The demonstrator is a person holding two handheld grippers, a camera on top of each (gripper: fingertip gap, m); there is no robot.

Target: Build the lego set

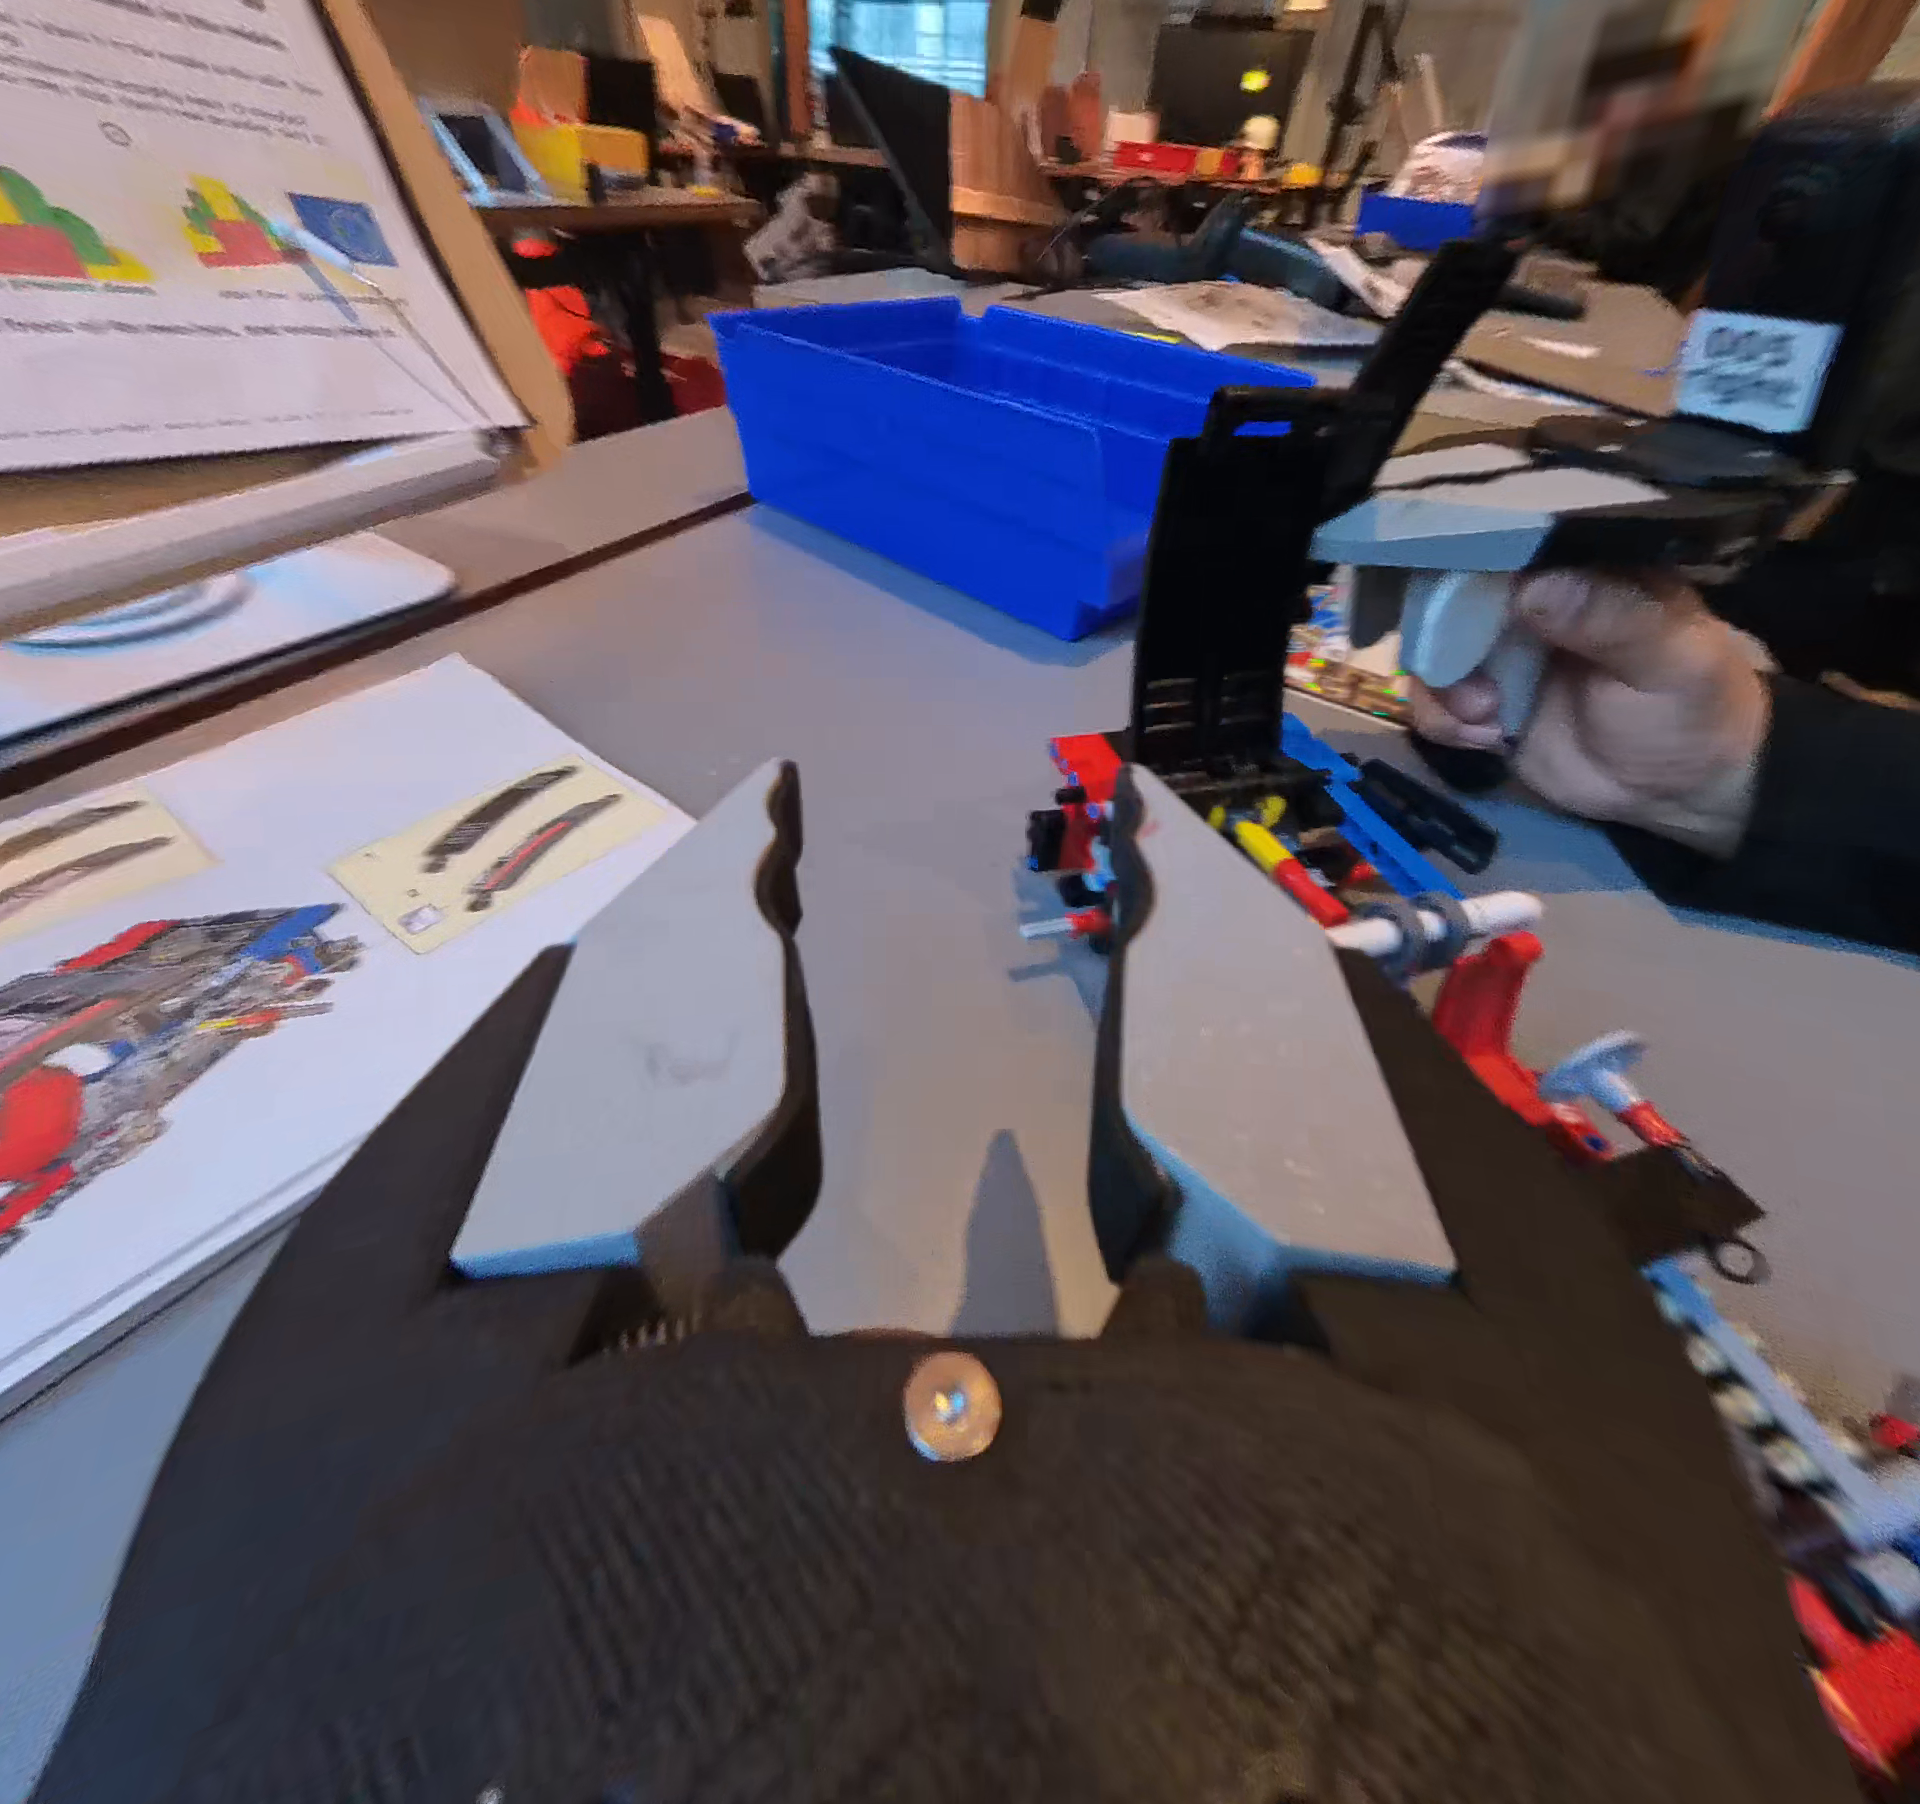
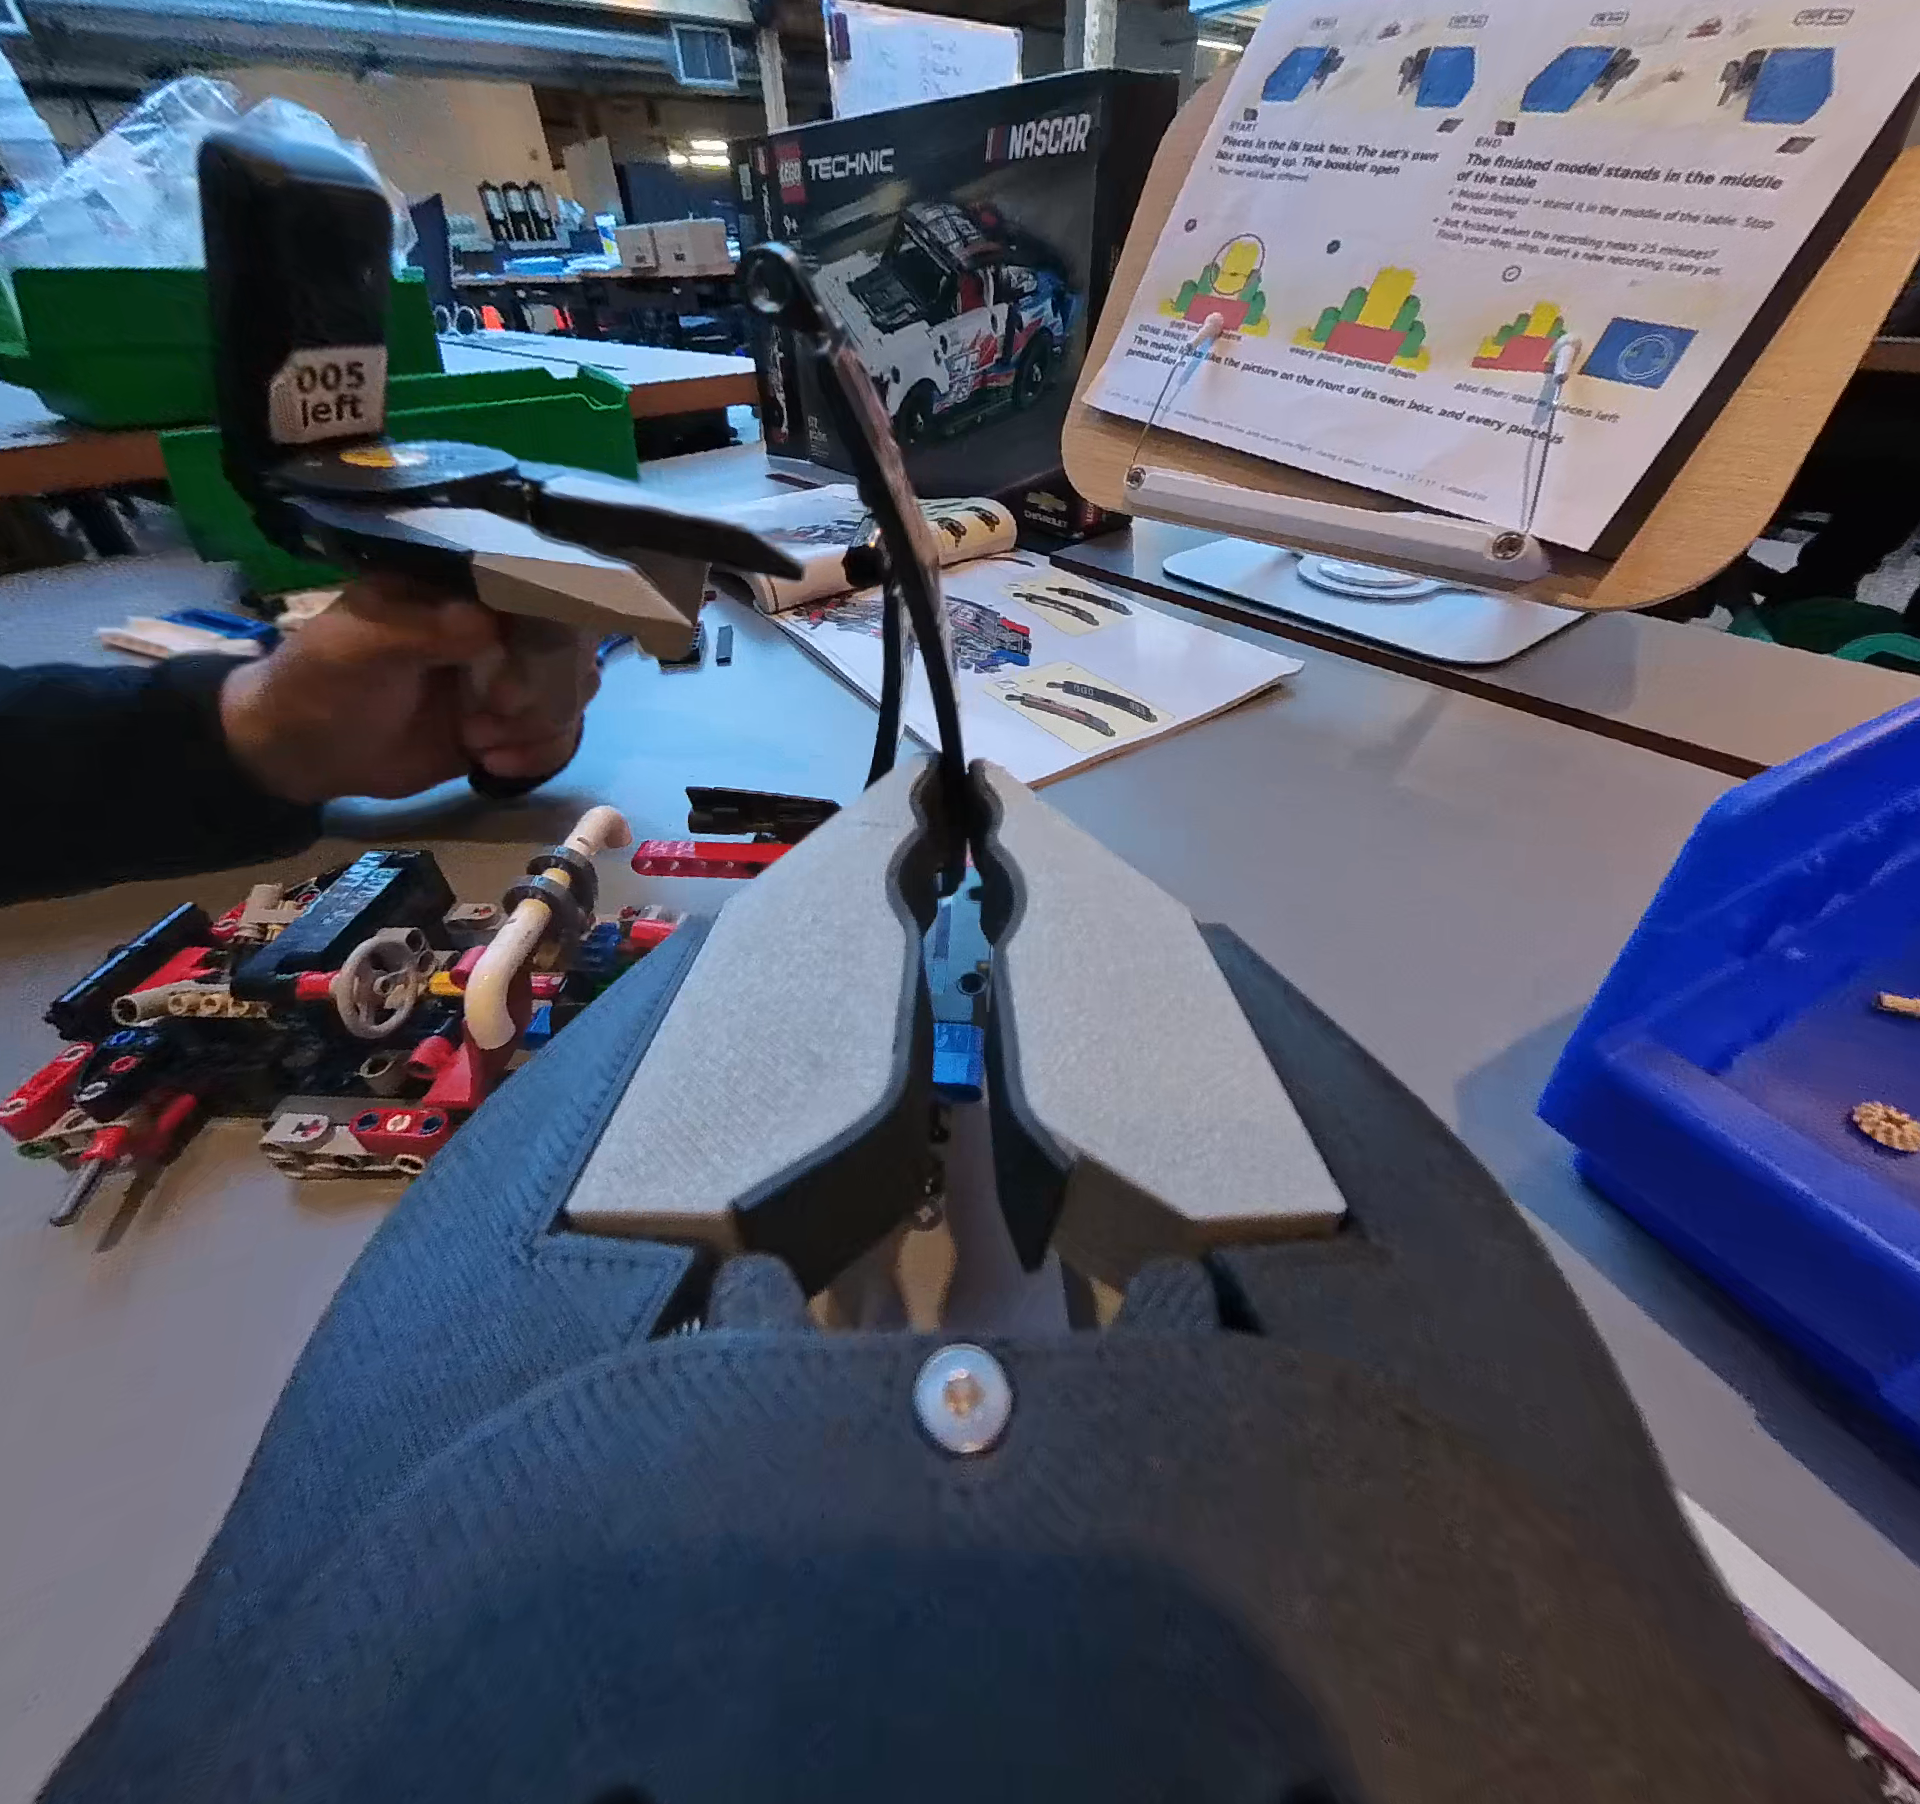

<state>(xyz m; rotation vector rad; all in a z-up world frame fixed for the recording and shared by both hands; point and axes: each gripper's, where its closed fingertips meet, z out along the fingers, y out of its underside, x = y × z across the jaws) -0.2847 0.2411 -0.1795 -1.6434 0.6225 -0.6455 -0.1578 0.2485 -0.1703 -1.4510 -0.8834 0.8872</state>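
My right gripper (image 2: 951, 804) is shut on a long black lego panel (image 2: 883, 507) that stands up from the jaws, seen edge-on. In the left wrist view the right gripper (image 1: 1335, 539) holds this black panel (image 1: 1216, 611) upright over the far end of the partly built lego model (image 1: 1299, 850). My left gripper (image 1: 956, 840) is open and empty, low over the table just left of the model. The model (image 2: 364, 1006), red, black, blue and grey, lies on the table at the left of the right wrist view, below the left gripper (image 2: 727, 575).
A blue bin (image 1: 935, 445) stands behind the model; it holds small tan parts (image 2: 1886, 1126). The open instruction booklet (image 1: 312, 923) lies at the left. A sheet on a stand (image 2: 1507, 248), the set's box (image 2: 935, 279) and green bins (image 2: 416, 393) stand farther back. A loose red beam (image 2: 707, 859) lies by the model.
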